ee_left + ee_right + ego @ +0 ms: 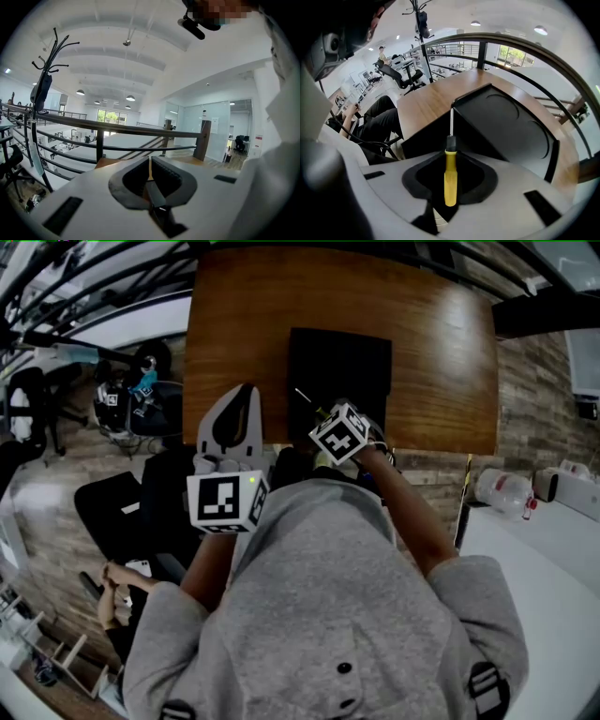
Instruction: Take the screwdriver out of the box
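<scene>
Wooden table [431,352], black railing [117,127], coat stand [41,91]

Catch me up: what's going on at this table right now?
A person is working with two hand-held grippers over a wooden table. The right gripper is clamped on the yellow handle of a screwdriver, shaft pointing away, just above the near edge of the open black box. The tool looks clear of the box. The left gripper is off to the side, jaws together with nothing between them.
</scene>
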Motion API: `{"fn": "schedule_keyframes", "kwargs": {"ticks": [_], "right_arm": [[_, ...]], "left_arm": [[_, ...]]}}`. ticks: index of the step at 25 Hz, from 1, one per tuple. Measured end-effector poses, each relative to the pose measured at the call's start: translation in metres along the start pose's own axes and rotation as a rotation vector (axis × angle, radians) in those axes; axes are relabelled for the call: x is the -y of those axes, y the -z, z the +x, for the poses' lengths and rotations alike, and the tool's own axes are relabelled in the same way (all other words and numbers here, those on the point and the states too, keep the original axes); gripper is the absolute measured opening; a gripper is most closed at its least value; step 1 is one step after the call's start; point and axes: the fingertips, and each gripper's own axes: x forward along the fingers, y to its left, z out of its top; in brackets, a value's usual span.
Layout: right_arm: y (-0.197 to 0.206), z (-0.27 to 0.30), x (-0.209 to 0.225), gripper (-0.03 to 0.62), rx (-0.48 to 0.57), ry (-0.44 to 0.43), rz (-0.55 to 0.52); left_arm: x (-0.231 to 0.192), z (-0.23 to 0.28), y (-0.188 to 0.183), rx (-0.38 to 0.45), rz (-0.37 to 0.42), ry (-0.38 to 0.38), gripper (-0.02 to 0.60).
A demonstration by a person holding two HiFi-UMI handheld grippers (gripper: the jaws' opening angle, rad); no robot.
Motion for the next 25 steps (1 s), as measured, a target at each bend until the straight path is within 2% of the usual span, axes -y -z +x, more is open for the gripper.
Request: {"fn": "schedule_keyframes", "kwargs": {"ticks": [9,12,17,25], "right_arm": [[-0.009,-0.059,0.011,0.084,0.189,0.023,0.049],[-0.020,-0.083,0.020,0.084,0.316,0.020,0.079],[-0.029,-0.136,0.038,0.084,0.546,-0.010,0.209],[-0.041,-0.206,0.057,0.084,0.772,0.008,0.241]], "left_arm": [[0.028,-0.011,-0.007,0.021,0.025,0.004,0.029],[0.034,-0.012,-0.007,0.019,0.033,-0.003,0.029],[0.052,-0.017,-0.010,0.034,0.036,-0.007,0.029],[0.072,-0.010,-0.024,0.043,0.060,0.002,0.029]]}}
